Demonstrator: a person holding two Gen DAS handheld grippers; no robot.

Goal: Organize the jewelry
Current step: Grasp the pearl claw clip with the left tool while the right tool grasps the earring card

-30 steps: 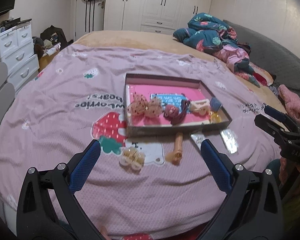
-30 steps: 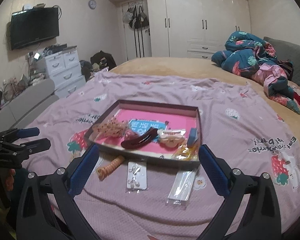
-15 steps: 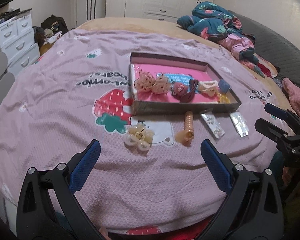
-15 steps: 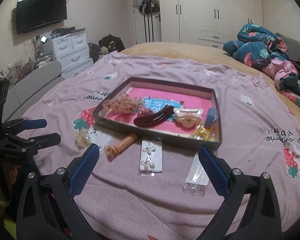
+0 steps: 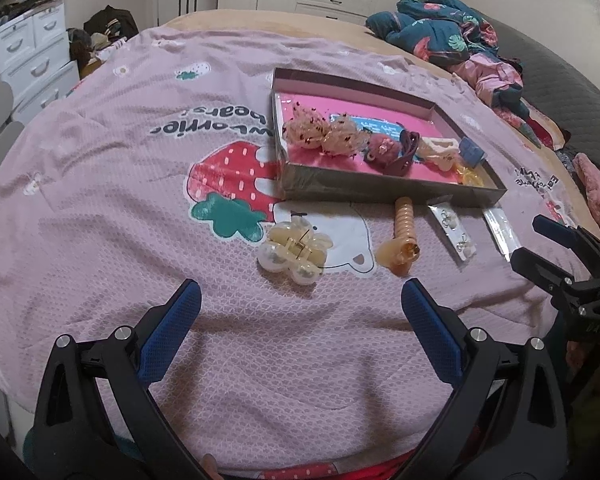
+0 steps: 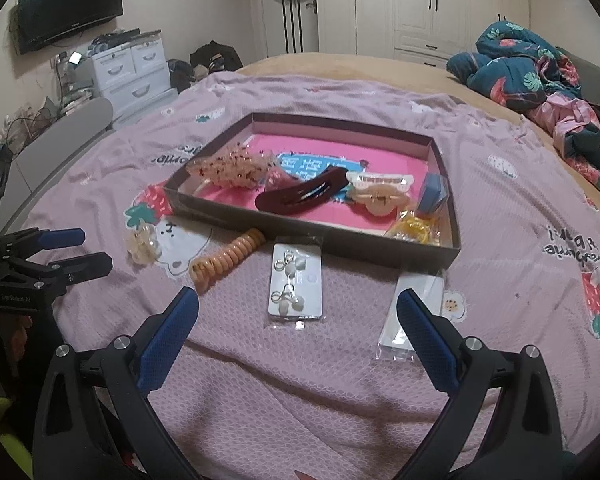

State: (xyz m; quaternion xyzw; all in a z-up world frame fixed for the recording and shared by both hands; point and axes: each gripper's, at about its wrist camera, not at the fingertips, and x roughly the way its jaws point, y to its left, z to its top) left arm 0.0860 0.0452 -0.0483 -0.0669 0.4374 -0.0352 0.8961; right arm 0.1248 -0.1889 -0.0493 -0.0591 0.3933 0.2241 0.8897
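Observation:
A shallow box (image 5: 340, 191) (image 6: 236, 216) with a pink floor lies on the bed and holds several hair pieces. In front of it lie a cream claw clip (image 5: 294, 249) (image 6: 142, 245), an orange spiral hair tie (image 5: 402, 236) (image 6: 226, 261), an earring card (image 5: 454, 236) (image 6: 297, 290) and a clear packet (image 5: 500, 234) (image 6: 410, 320). My left gripper (image 5: 300, 304) is open and empty, just short of the claw clip. My right gripper (image 6: 298, 308) is open and empty, over the earring card.
A pink blanket (image 5: 120, 160) covers the bed. Crumpled clothes (image 6: 540, 80) lie at the far right. White drawers (image 6: 132, 68) stand left of the bed. Each gripper shows in the other's view, the right gripper (image 5: 540, 246) and the left gripper (image 6: 76, 250).
Both grippers have moved forward and down toward the items in front of the box. Both stay open and empty.

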